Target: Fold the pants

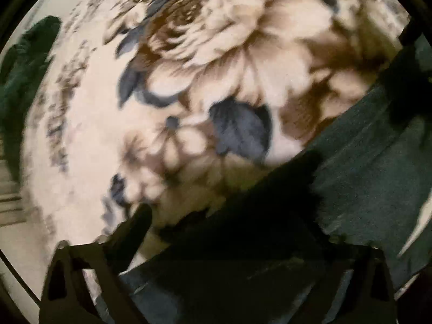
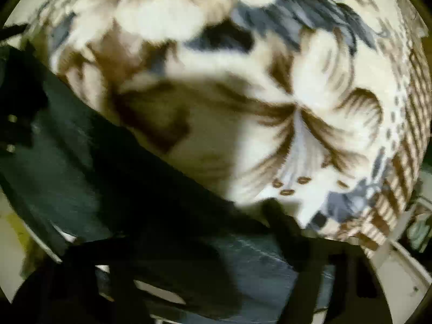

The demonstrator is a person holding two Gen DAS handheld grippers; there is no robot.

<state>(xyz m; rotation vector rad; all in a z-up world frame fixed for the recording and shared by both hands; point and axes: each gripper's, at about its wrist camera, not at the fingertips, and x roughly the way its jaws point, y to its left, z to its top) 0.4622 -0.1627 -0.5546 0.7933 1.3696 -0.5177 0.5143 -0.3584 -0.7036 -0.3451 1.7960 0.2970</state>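
The dark green pants (image 1: 364, 167) hang stretched from my left gripper (image 1: 216, 243) toward the upper right, above a floral blanket. The cloth lies over the gripper and hides its right finger; the left finger (image 1: 140, 221) shows at the cloth's edge. In the right wrist view the same pants (image 2: 81, 162) stretch from my right gripper (image 2: 205, 243) to the upper left, and the cloth drapes between its fingers (image 2: 286, 232). Both views are blurred by motion.
A cream blanket with large brown and blue flowers (image 1: 229, 40) fills the ground under both grippers (image 2: 297, 108). Another dark green cloth (image 1: 24, 62) lies at the far left. A white frame edge (image 2: 399, 264) shows at the lower right.
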